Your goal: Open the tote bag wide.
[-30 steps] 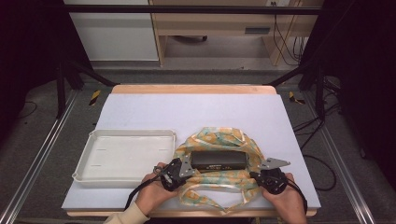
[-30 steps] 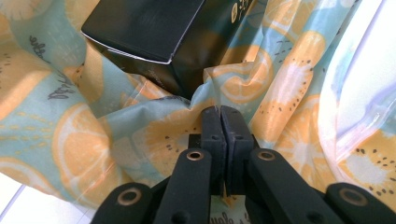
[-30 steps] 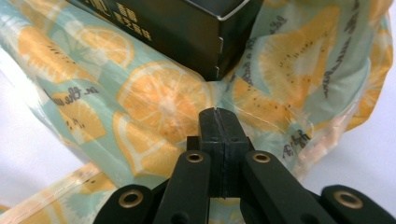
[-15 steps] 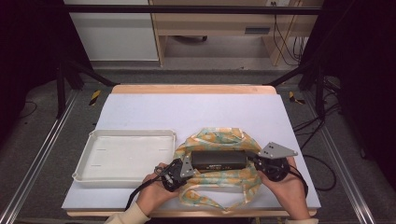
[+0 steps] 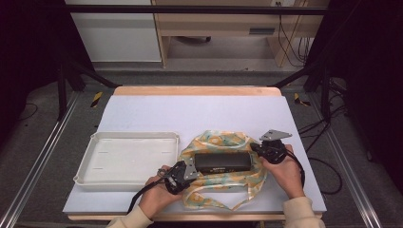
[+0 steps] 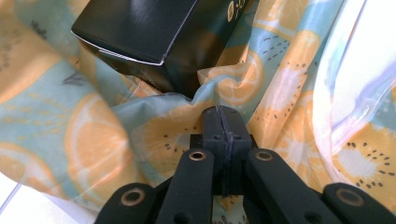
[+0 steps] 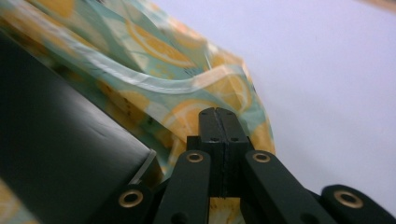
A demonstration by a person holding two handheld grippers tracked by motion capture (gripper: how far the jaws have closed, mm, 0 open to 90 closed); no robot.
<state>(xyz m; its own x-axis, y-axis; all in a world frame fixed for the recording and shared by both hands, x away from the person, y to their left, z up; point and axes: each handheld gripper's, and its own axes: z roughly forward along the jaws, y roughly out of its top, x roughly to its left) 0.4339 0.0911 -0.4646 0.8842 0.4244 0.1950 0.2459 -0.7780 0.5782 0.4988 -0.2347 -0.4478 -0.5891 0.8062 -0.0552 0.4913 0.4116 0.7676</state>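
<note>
A white-topped bench (image 5: 199, 111) with a wooden far edge stands on grey carpet (image 5: 43, 142) between metal rails (image 5: 31, 175). Beyond it sit a white cabinet (image 5: 114, 35) and a pale wooden desk (image 5: 223, 23), with black cables (image 5: 285, 33) hanging at right.

A tray (image 5: 128, 159) sits on the table (image 5: 199, 111) toward its left front, and just to its right lies a patterned bag (image 5: 223, 178), spread flat, with a long box (image 5: 222, 162) lying crosswise on top of it. The left gripper (image 5: 183, 171) is at the box's left end, between the tray's near right corner and the box, its jaws closed over the bag (image 6: 154, 140) just in front of the box's corner (image 6: 140, 32). The right gripper (image 5: 266, 148) is at the box's right end, over the bag's right edge, jaws together against the bag (image 7: 187, 107) with the box (image 7: 60, 154) to their left and bare table (image 7: 317, 79) beyond.
</note>
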